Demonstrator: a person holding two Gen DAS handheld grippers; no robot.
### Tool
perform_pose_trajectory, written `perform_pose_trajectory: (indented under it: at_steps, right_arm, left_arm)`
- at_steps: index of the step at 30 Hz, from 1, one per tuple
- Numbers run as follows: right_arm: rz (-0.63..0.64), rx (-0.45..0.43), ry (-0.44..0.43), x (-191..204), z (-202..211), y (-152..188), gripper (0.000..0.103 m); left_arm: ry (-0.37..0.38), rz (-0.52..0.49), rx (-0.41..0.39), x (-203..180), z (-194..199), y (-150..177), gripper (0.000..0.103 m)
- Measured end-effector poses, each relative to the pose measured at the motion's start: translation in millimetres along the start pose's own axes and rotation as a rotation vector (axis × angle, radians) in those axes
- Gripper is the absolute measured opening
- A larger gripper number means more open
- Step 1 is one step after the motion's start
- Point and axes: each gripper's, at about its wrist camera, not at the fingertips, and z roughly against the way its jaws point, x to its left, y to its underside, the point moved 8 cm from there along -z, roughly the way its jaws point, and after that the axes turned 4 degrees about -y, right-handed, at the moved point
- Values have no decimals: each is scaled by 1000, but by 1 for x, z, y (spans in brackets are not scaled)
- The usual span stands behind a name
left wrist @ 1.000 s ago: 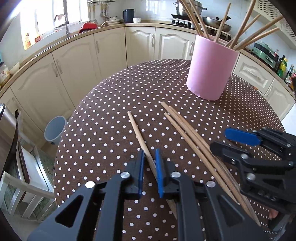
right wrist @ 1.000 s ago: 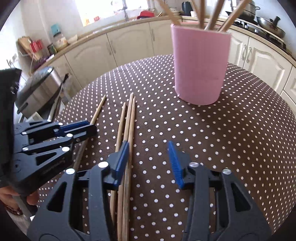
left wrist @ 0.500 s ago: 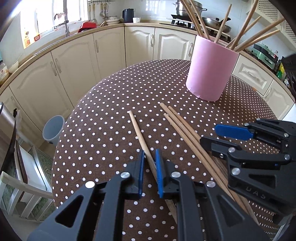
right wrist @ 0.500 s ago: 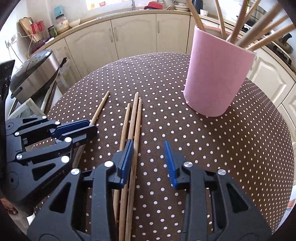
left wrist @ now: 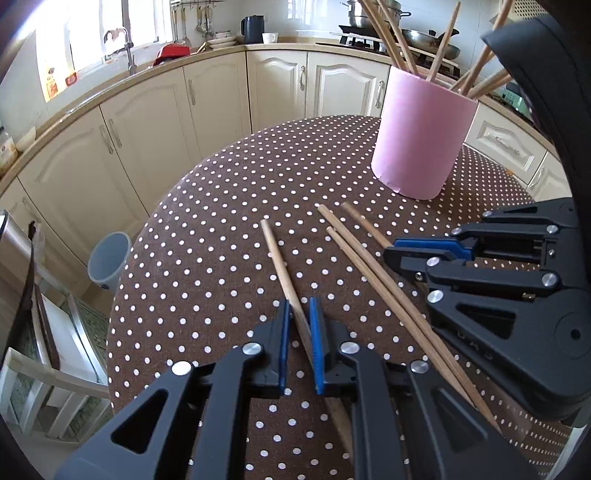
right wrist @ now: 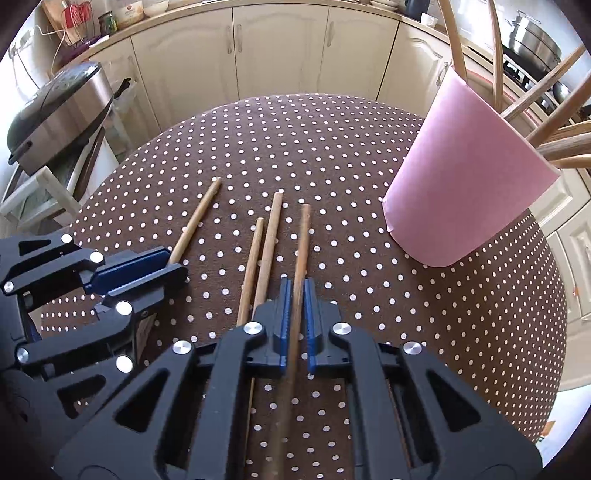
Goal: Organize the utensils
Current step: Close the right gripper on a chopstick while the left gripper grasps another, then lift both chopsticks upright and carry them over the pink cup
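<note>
Gripping one wooden chopstick each, both grippers sit low over the brown polka-dot tablecloth [left wrist: 207,236]. Left gripper [left wrist: 300,332] is clenched on the lone left chopstick [left wrist: 277,254], blue pads pressing its shaft near the thick end; far tip rests on the cloth. Right gripper [right wrist: 295,317] has just been closing and now clamps the rightmost chopstick [right wrist: 303,240] of the group, stick running straight between the blue pads. Two more chopsticks [right wrist: 260,251] lie loose just left of it, side by side, touching or nearly touching. In the left wrist view the right gripper [left wrist: 417,254] shows at the right edge, over the near ends of those sticks. Pink cylindrical holder [left wrist: 421,136] stands upright at far right of the table, apart from the loose sticks, with several chopsticks [left wrist: 391,33] leaning out of its top. Cream cabinets [left wrist: 155,118] curve behind the table.
</note>
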Motion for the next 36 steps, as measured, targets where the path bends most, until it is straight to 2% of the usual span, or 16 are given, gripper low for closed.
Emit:
perform_pose_trajectory:
  at_steps: [9,17,26,36]
  right_arm:
    - [-80,-86,-66,-6,18,8,6]
    - [-114,-220,-123,-3,72,3,6]
    - [-130,-374,-136,-23,144,19,6]
    - [-123,-498,-121,-37,202,28,6]
  left_arm:
    - [17,4,-32,-9,16,-5,6]
    - [65,-1,-123,-21,65,-21,6]
    - [152,13,-240,-35,133,-34,6]
    - [186,8,-341,-48,179,-44,6]
